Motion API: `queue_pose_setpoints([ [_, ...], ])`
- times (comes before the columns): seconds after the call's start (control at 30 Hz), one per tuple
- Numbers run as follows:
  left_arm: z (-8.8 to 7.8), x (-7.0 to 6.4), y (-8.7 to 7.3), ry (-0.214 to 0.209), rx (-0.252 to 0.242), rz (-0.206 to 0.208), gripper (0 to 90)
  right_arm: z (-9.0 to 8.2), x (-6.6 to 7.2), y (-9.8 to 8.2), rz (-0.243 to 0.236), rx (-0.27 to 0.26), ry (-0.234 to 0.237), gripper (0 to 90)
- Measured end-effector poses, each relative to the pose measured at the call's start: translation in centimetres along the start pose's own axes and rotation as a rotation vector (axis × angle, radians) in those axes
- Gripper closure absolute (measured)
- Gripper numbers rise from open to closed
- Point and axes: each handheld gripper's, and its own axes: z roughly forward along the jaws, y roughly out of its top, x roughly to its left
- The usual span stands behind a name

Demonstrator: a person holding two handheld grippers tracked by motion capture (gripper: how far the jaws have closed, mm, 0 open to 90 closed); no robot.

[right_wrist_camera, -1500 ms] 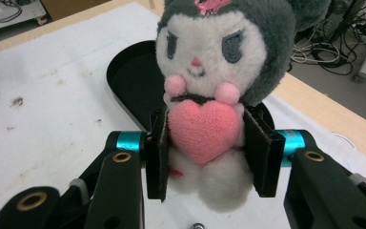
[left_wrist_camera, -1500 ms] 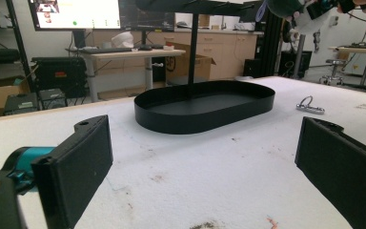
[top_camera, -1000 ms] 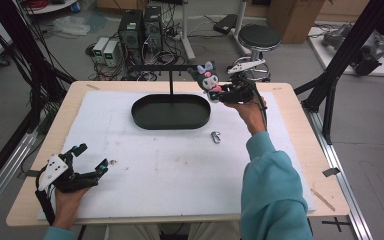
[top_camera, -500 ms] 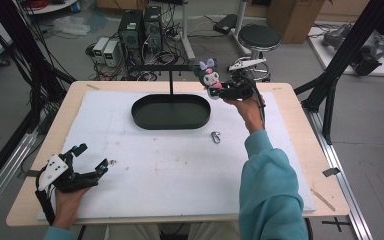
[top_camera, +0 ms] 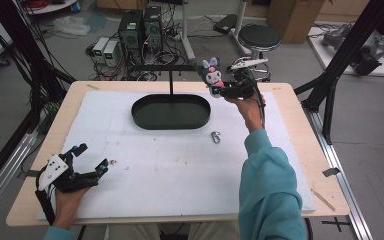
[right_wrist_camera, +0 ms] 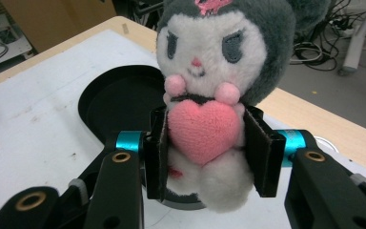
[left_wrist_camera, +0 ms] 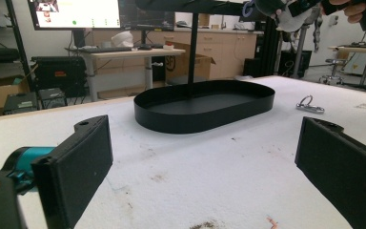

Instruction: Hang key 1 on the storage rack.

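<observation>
A plush toy (right_wrist_camera: 205, 81) with a white face, dark grey hood and pink heart sits between the pads of my right gripper (right_wrist_camera: 205, 148), which is shut on its body. In the high view the plush toy (top_camera: 211, 73) hangs in the right gripper (top_camera: 221, 90) above the far right end of the black oval tray (top_camera: 170, 111), beside the tray's T-shaped black stand (top_camera: 171, 75). My left gripper (top_camera: 91, 160) rests near the table's front left corner, open with nothing between its jaws. In the left gripper view the tray (left_wrist_camera: 205, 105) lies ahead.
A small metal clasp (top_camera: 216, 136) lies on the white mat (top_camera: 170, 160) right of the tray; it is the clasp (left_wrist_camera: 310, 105) seen in the left gripper view. A stool (top_camera: 260, 37) and computer cases (top_camera: 140, 25) stand beyond the far edge.
The right gripper with the plush toy has shifted slightly up and left toward the stand. The left gripper has stayed still.
</observation>
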Motion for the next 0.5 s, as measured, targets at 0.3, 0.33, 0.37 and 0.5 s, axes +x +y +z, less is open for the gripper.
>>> queue_pose_setpoints([
  [0.3, 0.0, 0.0, 0.0, 0.001, 0.0, 0.0, 5.7, -0.1, -0.9, -0.3, 0.024, 0.001, -0.037, 57.4],
  [0.33, 0.0, 0.0, 0.0, 0.001, -0.001, 0.001, 5.8, -0.1, -1.0, -0.3, 0.018, -0.001, -0.039, 57.4],
  [0.37, 0.0, 0.0, 0.0, 0.001, -0.001, 0.001, 5.8, 0.0, -1.1, -0.3, 0.022, 0.006, -0.042, 57.4],
  [0.5, 0.0, 0.0, 0.0, 0.001, -0.002, 0.001, 5.8, 0.0, -1.3, -0.5, 0.025, 0.019, -0.049, 57.3],
])
